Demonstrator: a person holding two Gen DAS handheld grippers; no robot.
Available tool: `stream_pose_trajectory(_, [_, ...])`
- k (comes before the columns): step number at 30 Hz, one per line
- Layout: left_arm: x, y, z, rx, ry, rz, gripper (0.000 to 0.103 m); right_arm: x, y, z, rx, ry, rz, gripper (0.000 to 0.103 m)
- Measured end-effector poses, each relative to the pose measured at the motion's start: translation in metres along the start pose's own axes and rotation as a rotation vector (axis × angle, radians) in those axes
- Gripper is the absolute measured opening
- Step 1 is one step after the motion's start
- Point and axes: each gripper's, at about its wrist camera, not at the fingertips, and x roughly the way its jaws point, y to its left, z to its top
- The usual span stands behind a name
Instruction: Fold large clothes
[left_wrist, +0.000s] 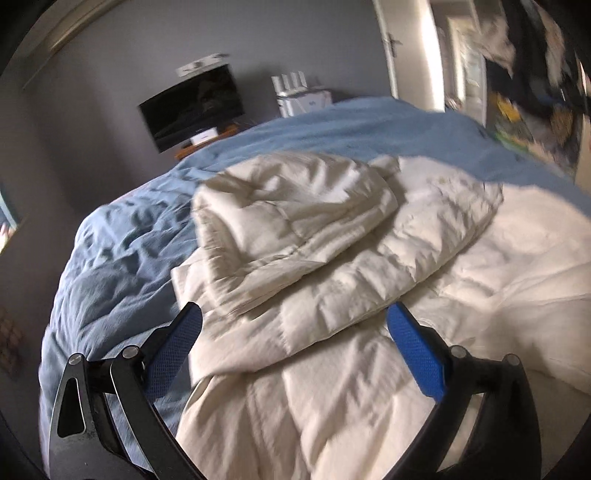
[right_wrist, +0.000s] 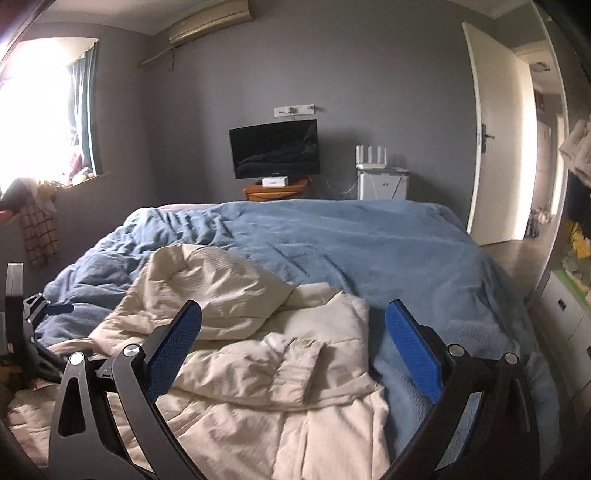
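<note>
A cream quilted puffer coat (left_wrist: 332, 266) lies on the blue bedspread (left_wrist: 122, 266), with its hood and upper part folded back over the body. My left gripper (left_wrist: 293, 314) hovers above it, open, its blue pads wide apart and nothing between them. In the right wrist view the same coat (right_wrist: 258, 350) lies crumpled below my right gripper (right_wrist: 293, 314), which is open and empty, raised above the cloth. The other gripper (right_wrist: 33, 314) shows at the left edge of that view.
The bed (right_wrist: 351, 240) fills most of both views. Beyond its far edge stand a dark monitor (right_wrist: 275, 153) on a wooden stand, a white cabinet (right_wrist: 382, 184) and an open door (right_wrist: 495, 140). White drawers (right_wrist: 565, 325) flank the bed's right side; a bright window (right_wrist: 37, 110) is at the left.
</note>
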Motion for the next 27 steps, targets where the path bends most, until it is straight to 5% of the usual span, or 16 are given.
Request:
stream_pose_trajectory(10, [-0.088,0.040,-0.006,-0.180,-0.038,-0.052,0.096,-0.039,-0.003,-0.015,-0.138,0.026,-0.087,0.095])
stream_pose_trajectory(14, [-0.110,0.052,-0.012,-0.200,-0.002,-0.022,0.096,-0.046,-0.011,-0.018,-0.171,0.113,-0.054,0.095])
stream_pose_trajectory(24, [-0.106,0.073,-0.065,-0.415,0.312,-0.043,0.096,-0.056,-0.023,-0.046,-0.105,0.431,0.093,0.095])
stream_pose_trajectory(27, [-0.105,0.060,-0.074,-0.399,0.363,-0.052,0.096,-0.059,-0.026,-0.056,-0.027,0.521,0.140,0.095])
